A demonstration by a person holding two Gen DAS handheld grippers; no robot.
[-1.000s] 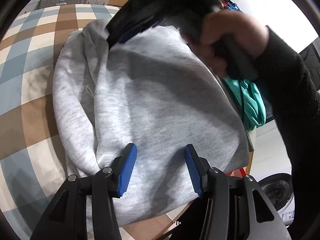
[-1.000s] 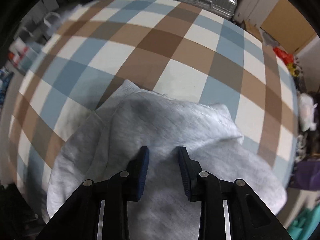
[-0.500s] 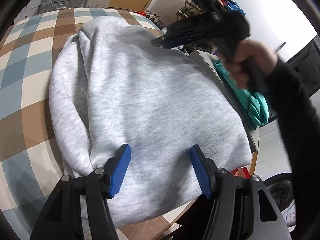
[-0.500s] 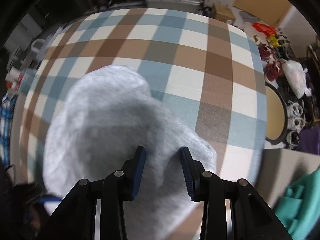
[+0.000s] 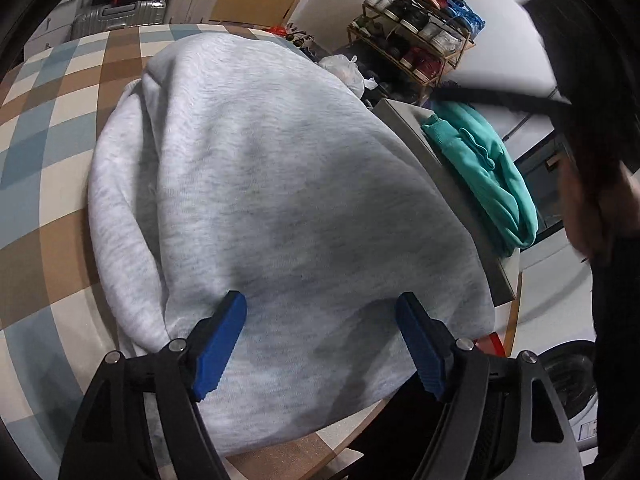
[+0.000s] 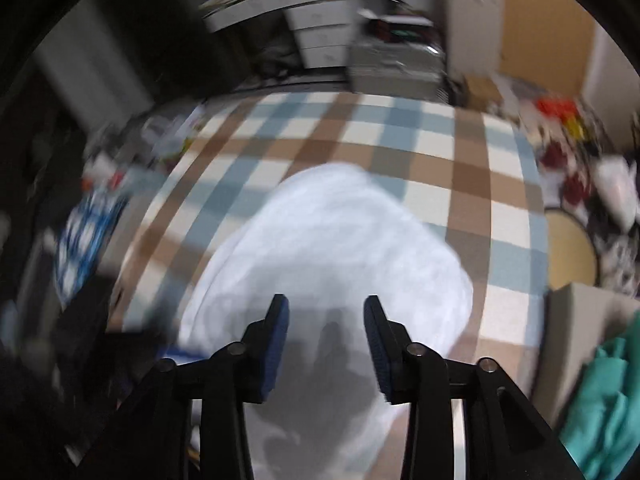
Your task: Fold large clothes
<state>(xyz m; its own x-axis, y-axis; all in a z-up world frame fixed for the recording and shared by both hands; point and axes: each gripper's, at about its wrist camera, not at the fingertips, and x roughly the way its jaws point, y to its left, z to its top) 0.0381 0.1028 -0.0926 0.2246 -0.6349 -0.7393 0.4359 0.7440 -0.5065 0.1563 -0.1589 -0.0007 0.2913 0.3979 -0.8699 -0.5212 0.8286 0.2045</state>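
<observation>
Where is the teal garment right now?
In the left wrist view, the teal garment lies right of the grey sweatshirt, on a grey box beside the checked table.

I am counting one grey sweatshirt lying on one checked tablecloth. I am seeing one teal garment beside it, one shoe rack, one silver suitcase and one washing machine. I am operating two grippers: one left gripper, one right gripper.
</observation>
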